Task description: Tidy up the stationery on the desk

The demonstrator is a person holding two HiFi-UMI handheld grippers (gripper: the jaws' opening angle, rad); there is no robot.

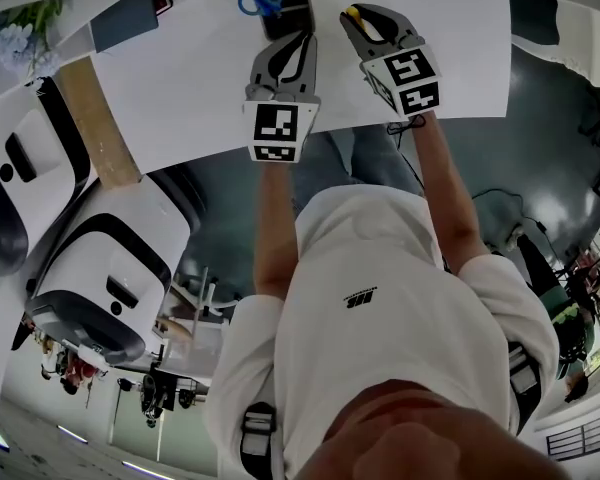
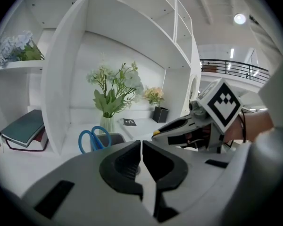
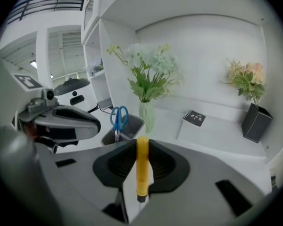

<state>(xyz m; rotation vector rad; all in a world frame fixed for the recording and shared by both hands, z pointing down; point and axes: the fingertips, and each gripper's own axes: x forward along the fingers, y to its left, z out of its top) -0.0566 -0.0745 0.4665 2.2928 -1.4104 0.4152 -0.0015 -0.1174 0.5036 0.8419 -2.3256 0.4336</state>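
**Yellow pen clamped, pot not yet reached**

The right hand-held gripper is seen clamped on a slim yellow plastic pen. The pen is gripped along the line of the jaws, with its dark tip turned back towards the camera and its rounded end showing just past the jaw tips. The left hand-held gripper is held alongside with its jaws brought together and nothing between them.

The pen is thus carried in the air above the white worktop, not laid on it. Ahead of both grippers a grey open-topped plastic pen pot is stood on the worktop. A pair of blue-handled scissors is already lodged in it, handles up. Just beside the pot a pale glass vase of white flowers is placed, and farther right a small black card is laid flat.

The task is judged to be partly done: the scissors are stowed, and the pen is picked up but not yet dropped in. No other loose stationery can be made out, though the worktop under the grippers is hidden. What is left is judged to be the carrying of the pen over the pot's mouth and its release there
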